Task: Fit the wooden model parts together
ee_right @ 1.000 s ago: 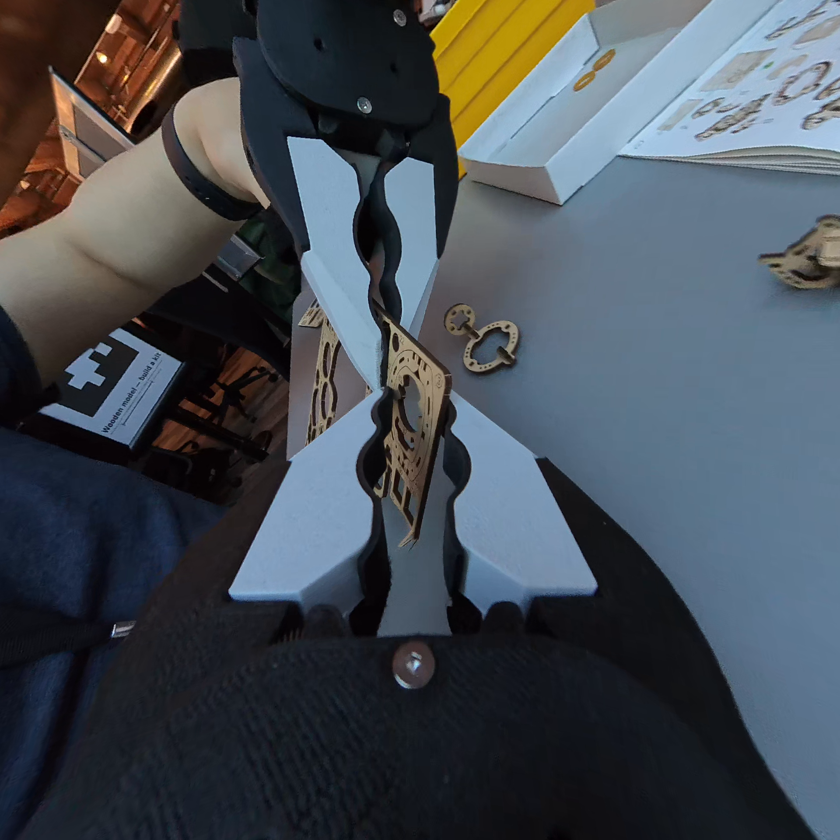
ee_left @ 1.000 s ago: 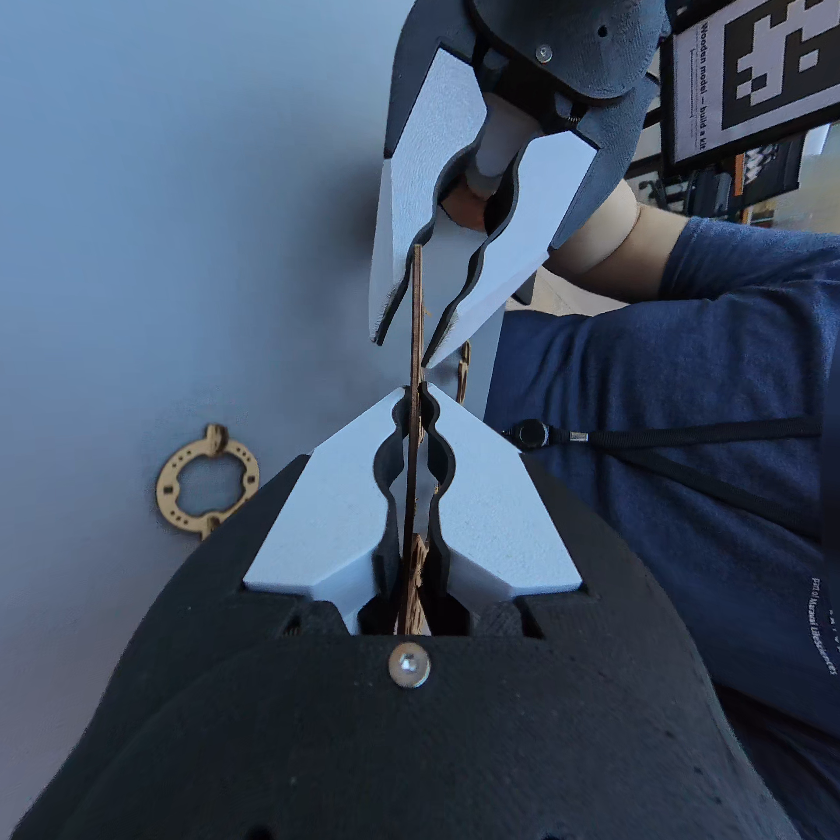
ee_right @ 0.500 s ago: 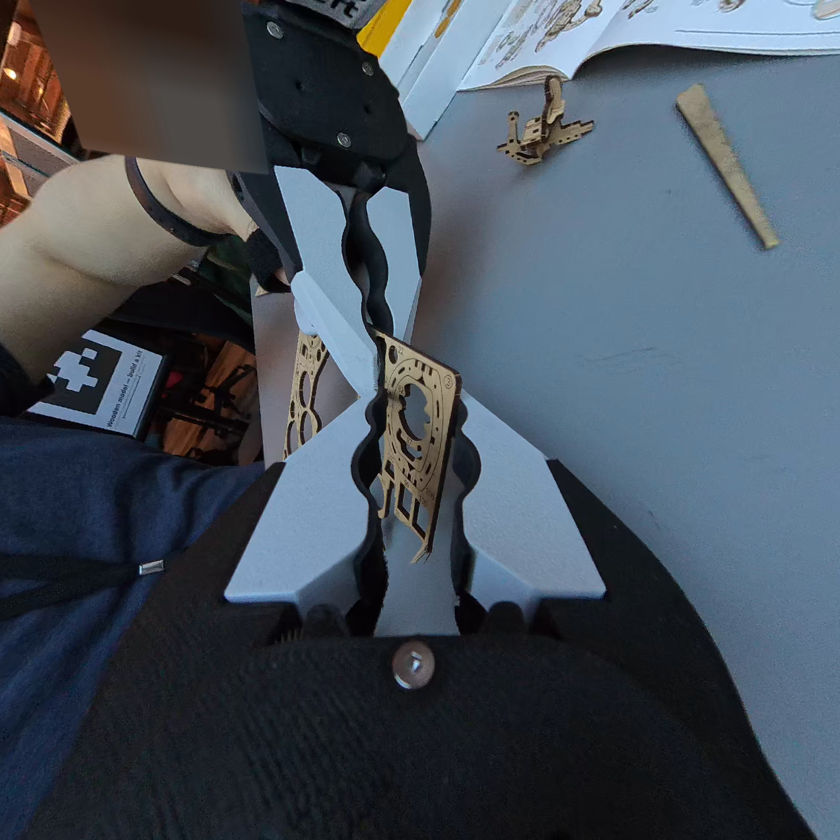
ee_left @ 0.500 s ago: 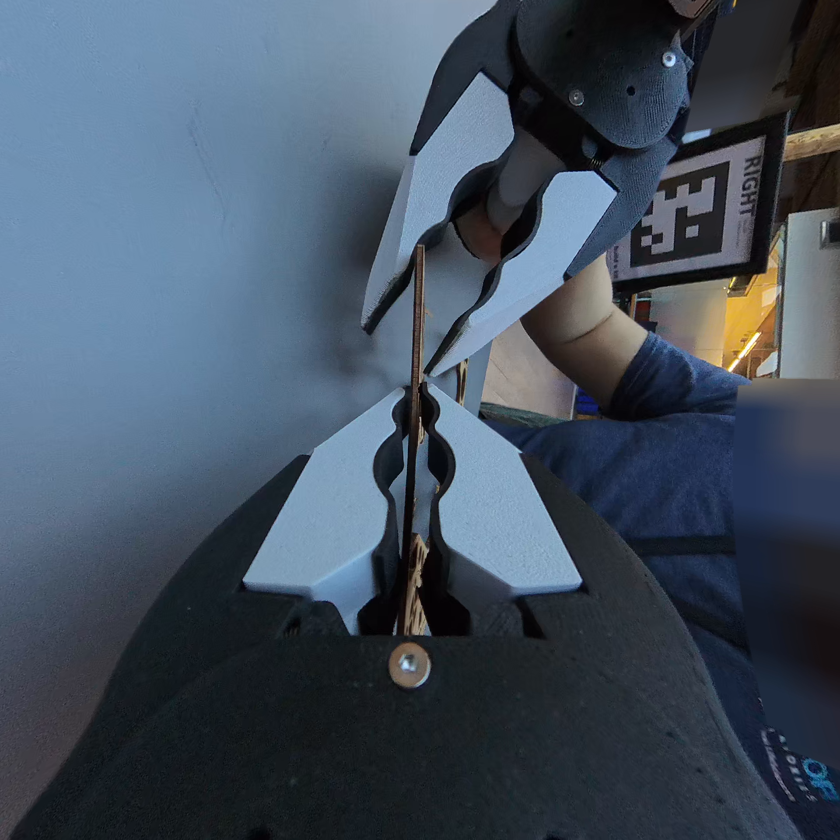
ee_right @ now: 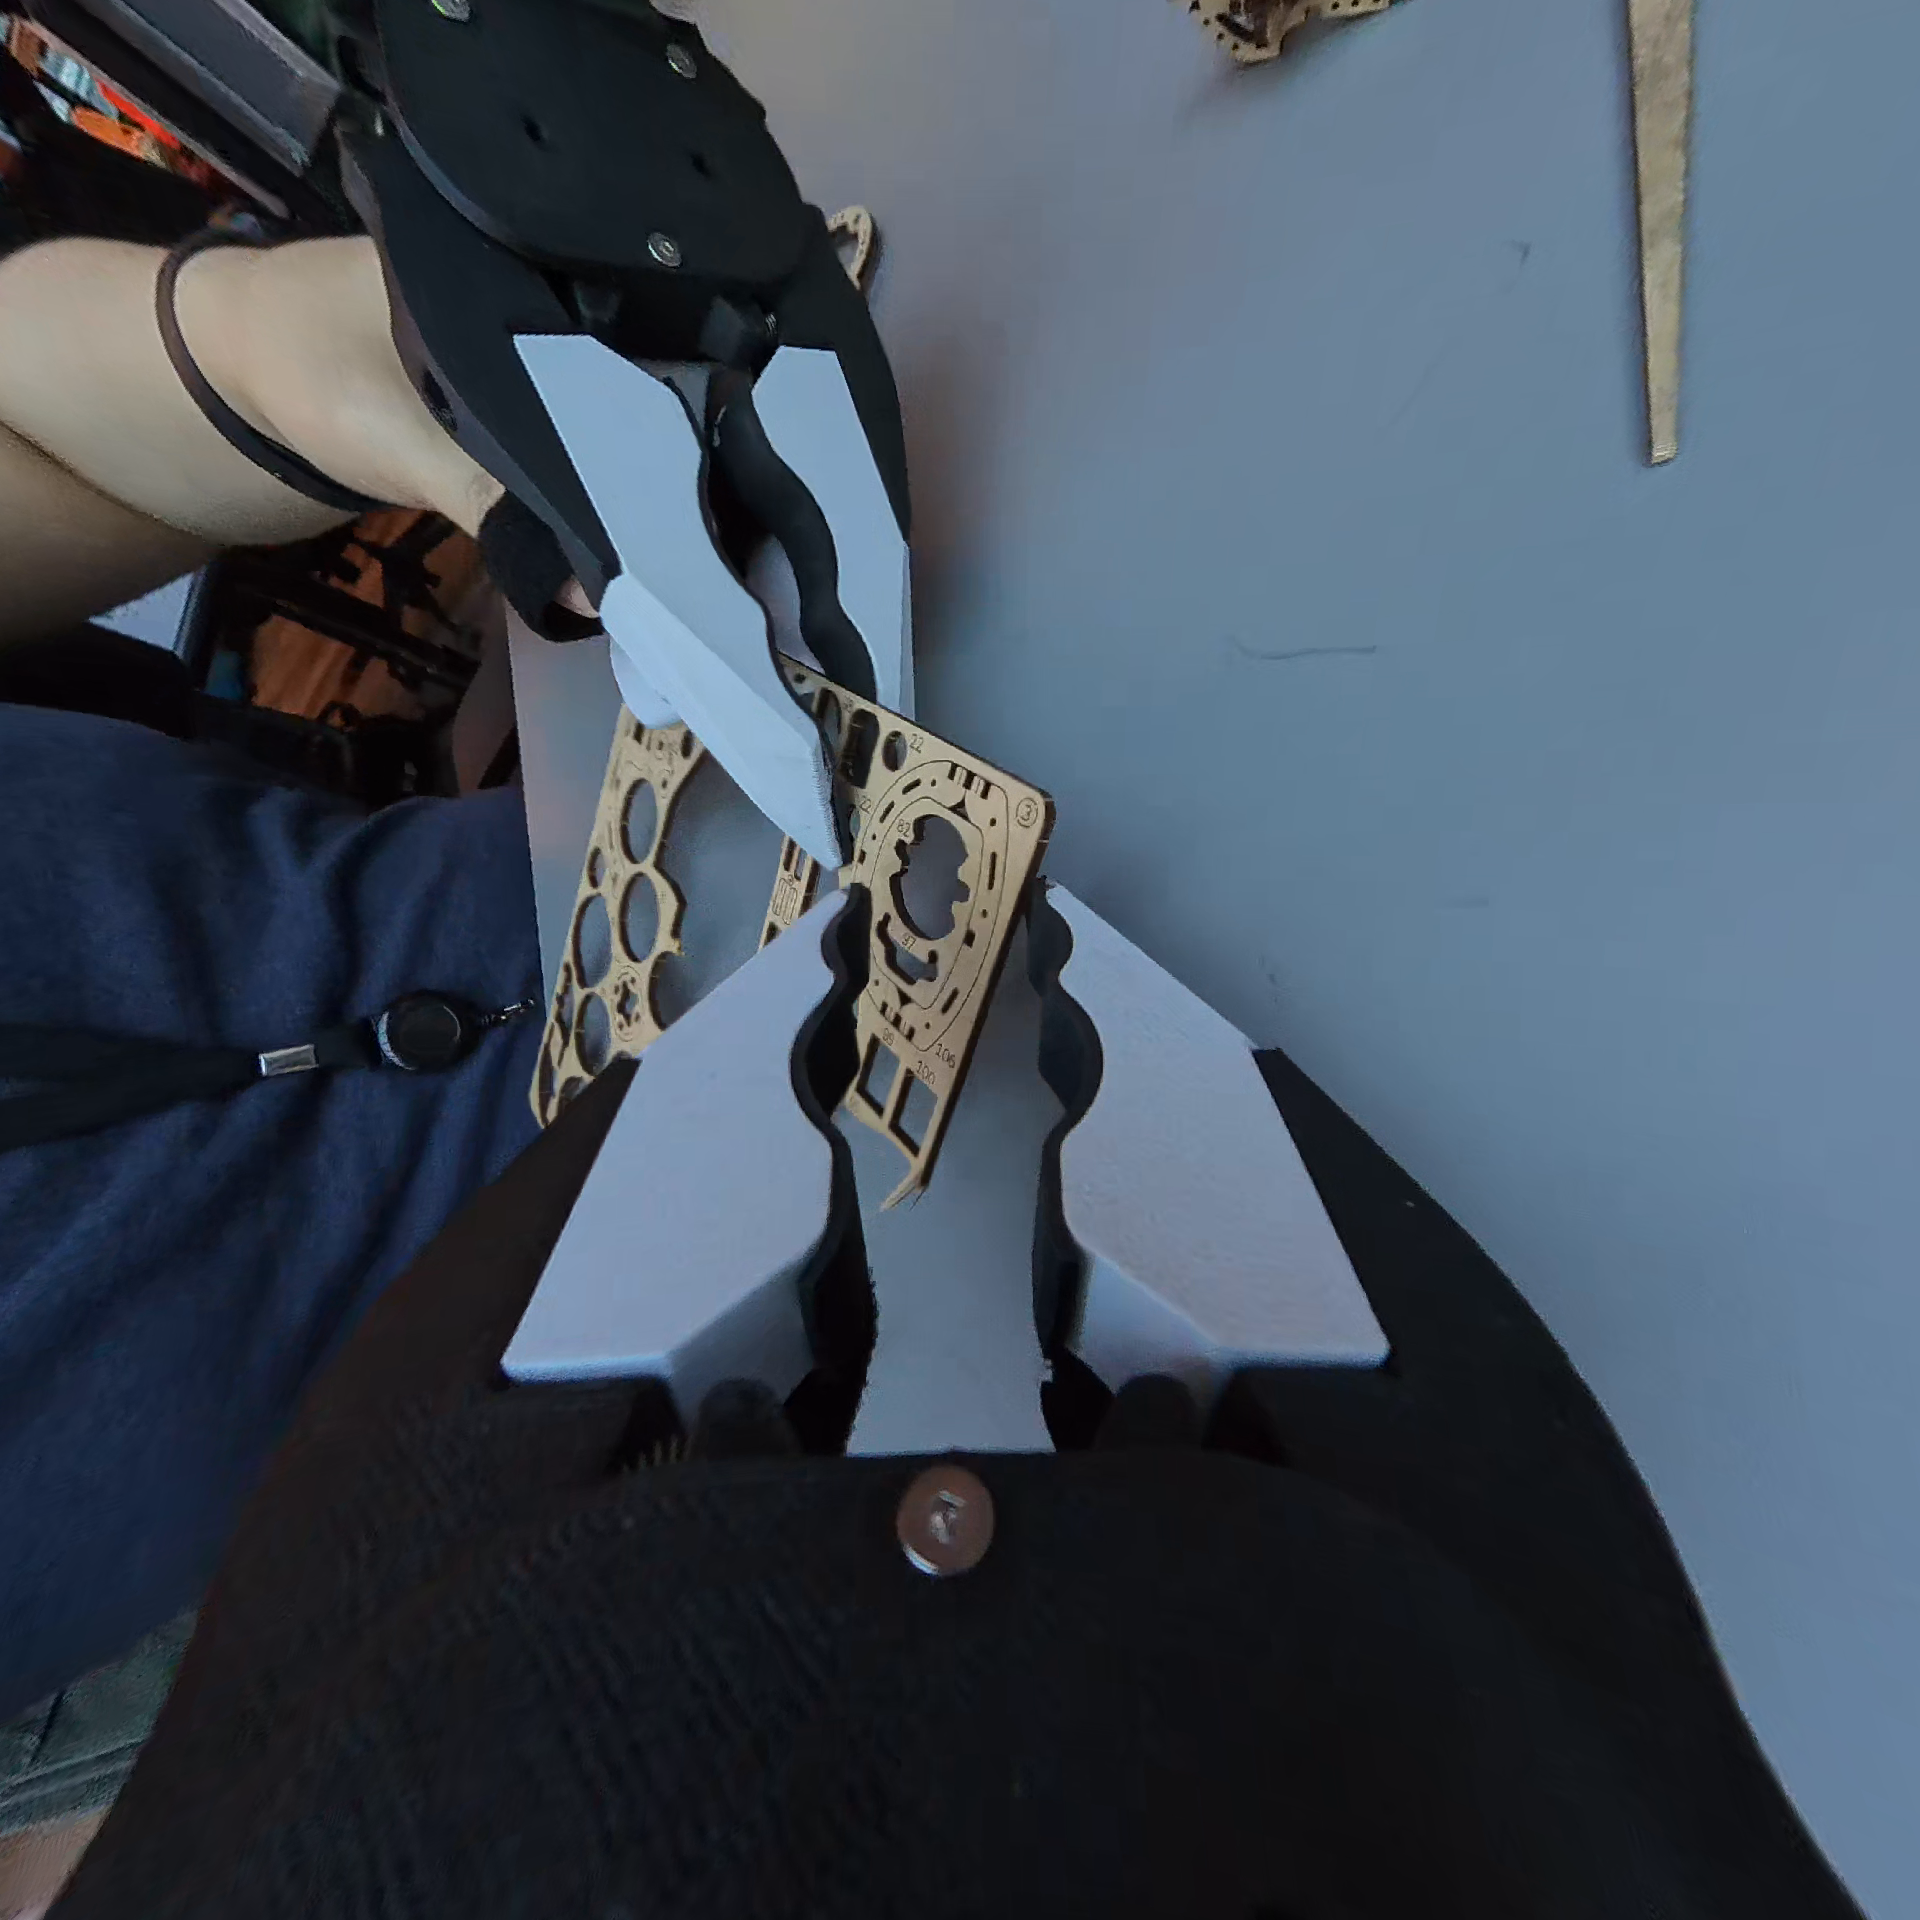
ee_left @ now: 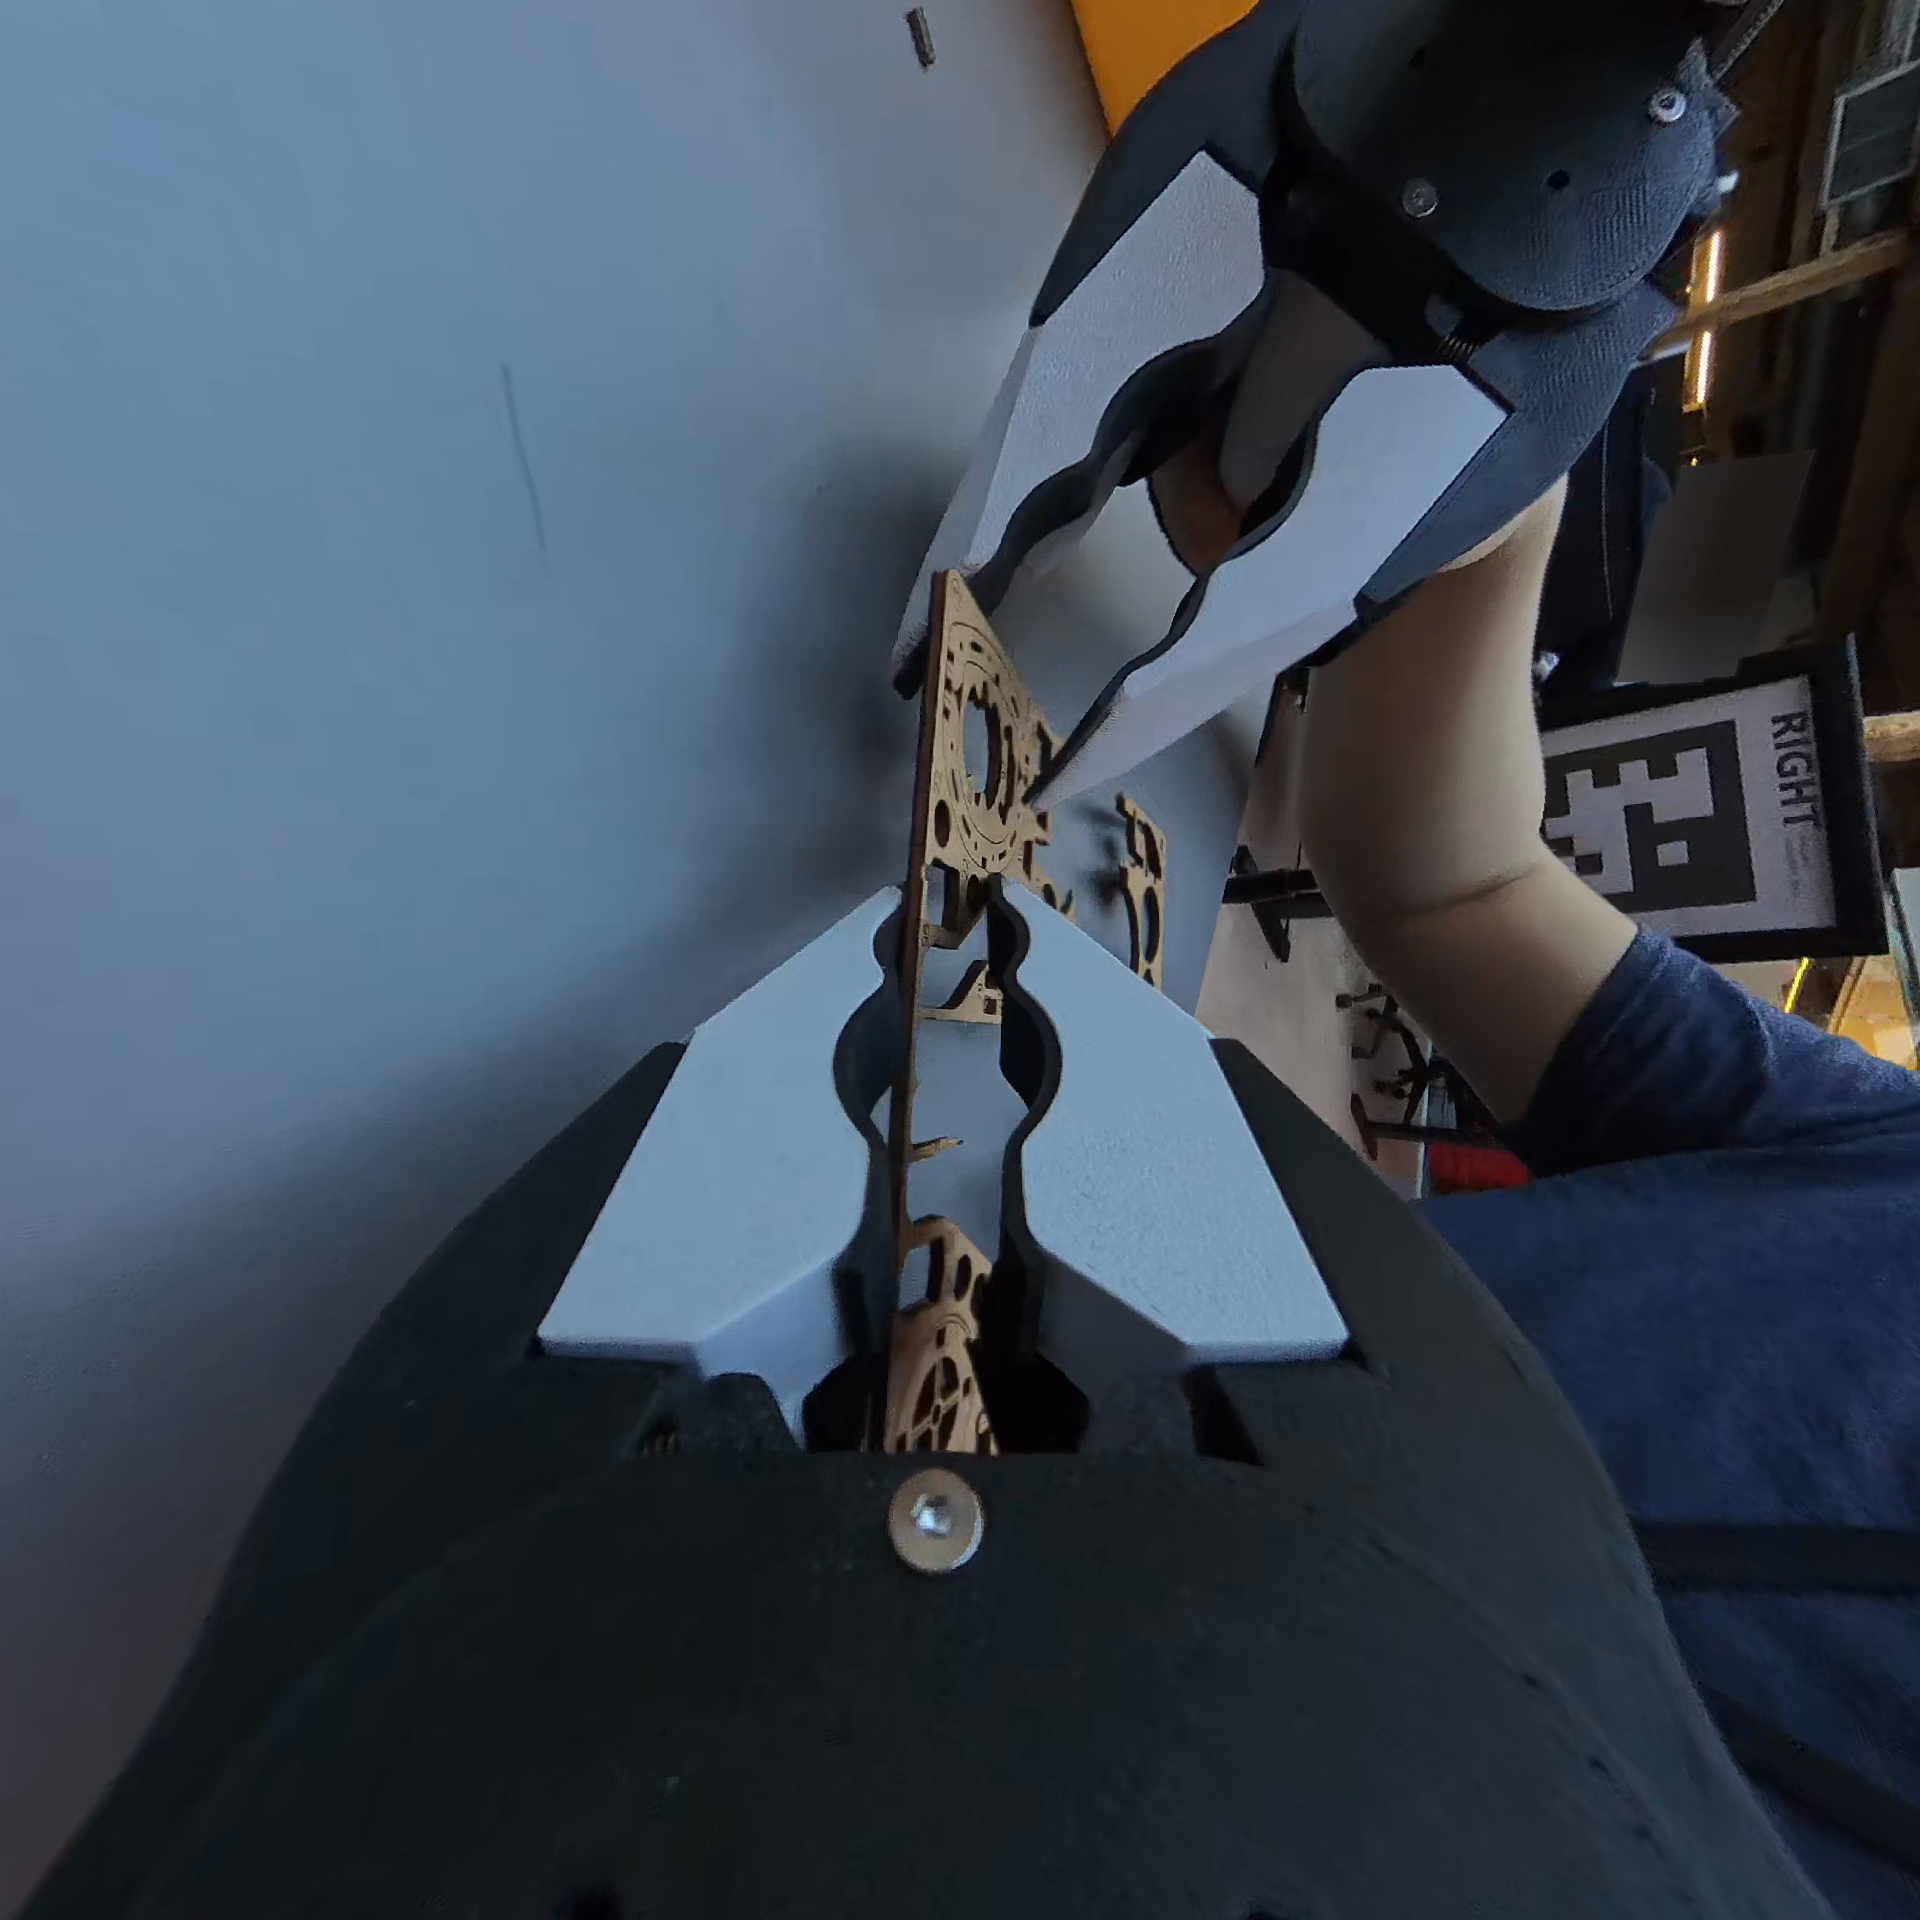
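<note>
A thin laser-cut wooden sheet with punched-out shapes is held upright over the grey table. My left gripper grips its lower part. The jaws stand narrowly apart and the sheet sits skewed between them, against the left finger. My right gripper is open and straddles the sheet's upper corner, which lies diagonally across the gap. In the left wrist view, the right gripper has one fingertip on the sheet's face and the other behind it. The left gripper shows at the top of the right wrist view.
A second wooden sheet with round holes lies at the table's near edge, next to the person's blue shirt. A long wooden wedge and a small wooden assembly lie farther out on the table. A framed marker board stands beyond the table edge. Left and right tips are no more than a few centimetres apart. Both grippers' tips are roughly 20 centimeters from the small wooden assembly.
The sheet has twisted from edge-on to showing its face in the left wrist view. The left jaws have spread slightly. Both grippers have swung relative to the table, still facing each other.
</note>
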A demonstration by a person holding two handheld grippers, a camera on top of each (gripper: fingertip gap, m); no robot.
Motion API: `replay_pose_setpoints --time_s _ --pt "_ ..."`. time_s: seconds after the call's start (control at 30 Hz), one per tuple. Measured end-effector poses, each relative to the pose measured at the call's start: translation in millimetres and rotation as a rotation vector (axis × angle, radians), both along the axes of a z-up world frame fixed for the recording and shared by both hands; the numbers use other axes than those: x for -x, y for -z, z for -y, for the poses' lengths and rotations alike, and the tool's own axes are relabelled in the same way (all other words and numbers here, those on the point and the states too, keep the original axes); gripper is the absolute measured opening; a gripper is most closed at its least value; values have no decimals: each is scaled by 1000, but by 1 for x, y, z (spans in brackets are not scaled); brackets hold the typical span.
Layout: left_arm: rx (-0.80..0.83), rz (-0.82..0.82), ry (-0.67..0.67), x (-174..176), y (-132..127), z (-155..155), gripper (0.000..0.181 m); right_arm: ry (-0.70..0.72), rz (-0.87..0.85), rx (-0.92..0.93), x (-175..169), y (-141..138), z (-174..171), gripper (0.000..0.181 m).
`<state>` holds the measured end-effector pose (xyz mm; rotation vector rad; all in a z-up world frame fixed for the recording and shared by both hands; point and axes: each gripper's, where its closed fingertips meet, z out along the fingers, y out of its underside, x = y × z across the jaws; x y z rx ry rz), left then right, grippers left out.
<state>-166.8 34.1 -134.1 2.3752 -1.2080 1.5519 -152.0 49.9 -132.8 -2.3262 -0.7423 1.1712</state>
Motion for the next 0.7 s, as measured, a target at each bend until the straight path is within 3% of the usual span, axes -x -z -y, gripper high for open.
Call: replay_pose_setpoints --time_s 0.17,0.4,0.53,0.63,0.7 --pt "39 37 -53 0 1 0 8 13 39 21 3 8 -4 44" --pt "129 5 -25 3 10 4 9 18 96 -14 8 13 -6 41" --pt "25 2 -12 3 13 4 12 31 140 -41 6 15 -7 34" --pt "-51 -3 -1 2 11 3 13 40 139 -37 8 13 -3 45" --pt "-92 1 8 2 10 3 14 52 165 -70 7 14 -4 43"
